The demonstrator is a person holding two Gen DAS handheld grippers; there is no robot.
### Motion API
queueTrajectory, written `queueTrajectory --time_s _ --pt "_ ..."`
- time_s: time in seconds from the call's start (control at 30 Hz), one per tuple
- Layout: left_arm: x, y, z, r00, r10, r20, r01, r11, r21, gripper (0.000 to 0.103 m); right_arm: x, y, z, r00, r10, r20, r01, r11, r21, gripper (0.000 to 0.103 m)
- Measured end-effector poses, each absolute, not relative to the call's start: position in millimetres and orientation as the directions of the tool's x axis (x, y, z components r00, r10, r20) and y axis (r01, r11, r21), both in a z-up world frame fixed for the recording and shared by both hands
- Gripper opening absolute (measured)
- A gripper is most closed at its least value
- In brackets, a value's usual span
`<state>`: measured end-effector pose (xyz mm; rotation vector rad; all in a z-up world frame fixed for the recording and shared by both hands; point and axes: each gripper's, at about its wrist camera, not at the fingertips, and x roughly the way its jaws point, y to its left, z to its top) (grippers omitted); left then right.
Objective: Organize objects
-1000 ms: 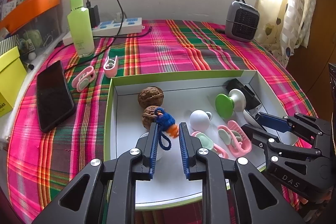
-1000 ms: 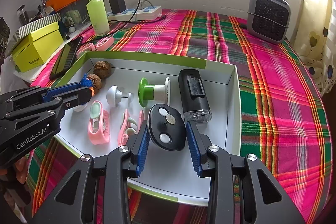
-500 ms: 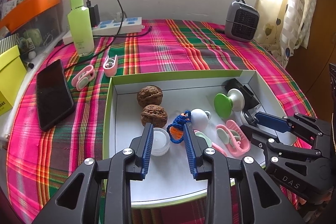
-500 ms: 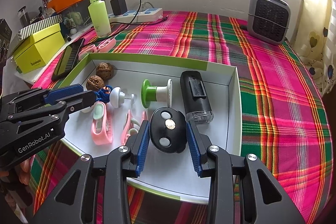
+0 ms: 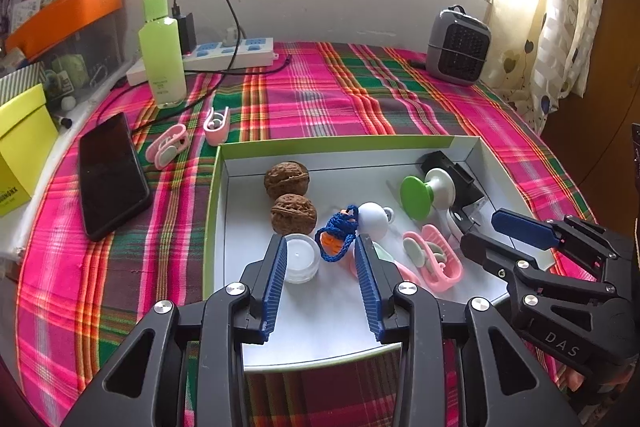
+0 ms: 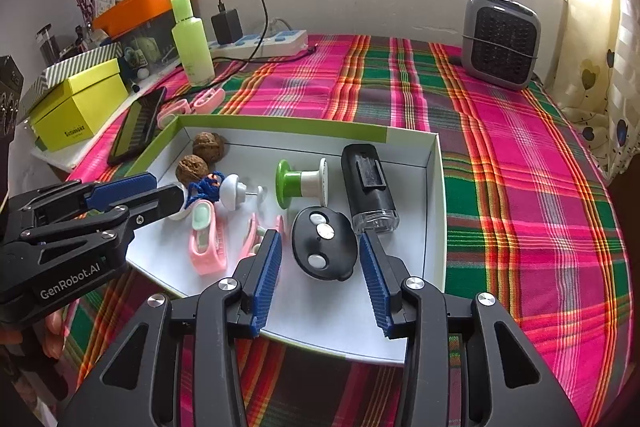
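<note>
A white tray with a green rim holds two walnuts, a blue cord charm, a small white jar, a white knob, a green-and-white spool, pink clips, a black box and a black key fob. My left gripper is open over the tray, the charm lying just beyond its fingertips. My right gripper is open around the key fob, which lies on the tray floor.
Two pink clips, a black phone, a green bottle and a power strip lie on the plaid cloth left of the tray. A grey heater stands at the back right. A yellow box sits far left.
My left gripper opened, dropped the blue cord charm into the tray and drew back. My right gripper opened and released the key fob onto the tray floor.
</note>
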<state>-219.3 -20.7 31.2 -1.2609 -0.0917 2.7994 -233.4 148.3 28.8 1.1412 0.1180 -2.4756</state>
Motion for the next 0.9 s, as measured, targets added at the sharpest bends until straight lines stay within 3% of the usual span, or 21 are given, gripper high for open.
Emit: queueTrajectory --time_s 0.9 --pt "-155.2 -11.3 42.3 -0.705 0.033 -0.709 0.007 -0.999 -0.053 0.034 -173.5 155.6 44.8 -0.641 -0.344 -0.686 0.377 -0.92 0.109 0.043"
